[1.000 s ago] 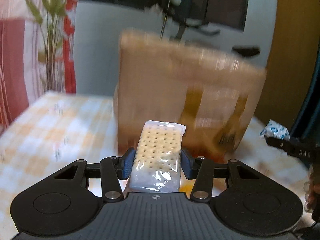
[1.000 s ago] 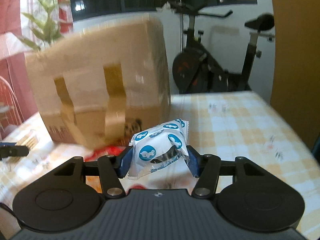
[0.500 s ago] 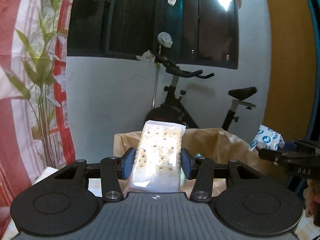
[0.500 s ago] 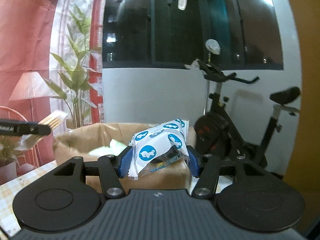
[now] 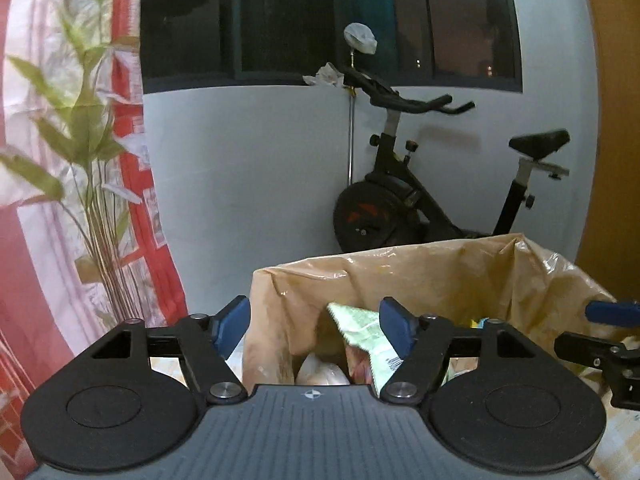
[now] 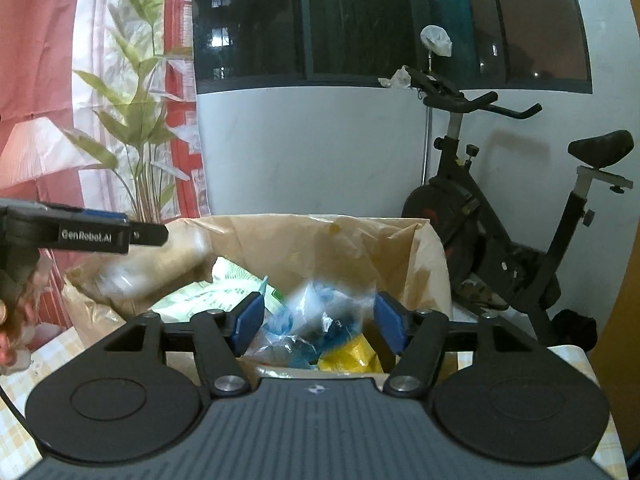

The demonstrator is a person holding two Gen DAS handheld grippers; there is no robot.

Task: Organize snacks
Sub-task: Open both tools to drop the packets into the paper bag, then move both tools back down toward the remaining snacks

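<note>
Scene: two handheld tongs hover over an open cardboard box (image 6: 420,256) that stands on a bench (image 6: 568,354) with a yellow checked cloth.
Left tongs (image 5: 314,326): jaws apart and opening, nothing between the blue pads; they hang above the near left corner of the box.
Right tongs (image 6: 318,322): jaws apart and opening; a blurred blue-and-white snack packet (image 6: 316,312) sits in the gap, and the pads do not seem to press on it. I cannot tell whether it is in the air or already lying on the pile.
Box: lined with a crinkled brown plastic bag (image 5: 440,272) whose edge stands up around the opening.
Box contents: a pale green packet (image 5: 360,328) leaning on edge, a yellow packet (image 6: 352,356) below the right tongs, and a pale blurred packet (image 6: 120,284) near the left wall, seen from the right wrist.
Other tongs in view: the right wrist view shows the left tool's finger at the far left, with part of a hand (image 6: 10,344) below it; the left wrist view shows the right tool's blue pad at the far right.
Behind: a grey wall, dark window (image 5: 320,20), black exercise bike (image 6: 500,216), and a red-and-white curtain (image 5: 136,168) printed with green leaves.
</note>
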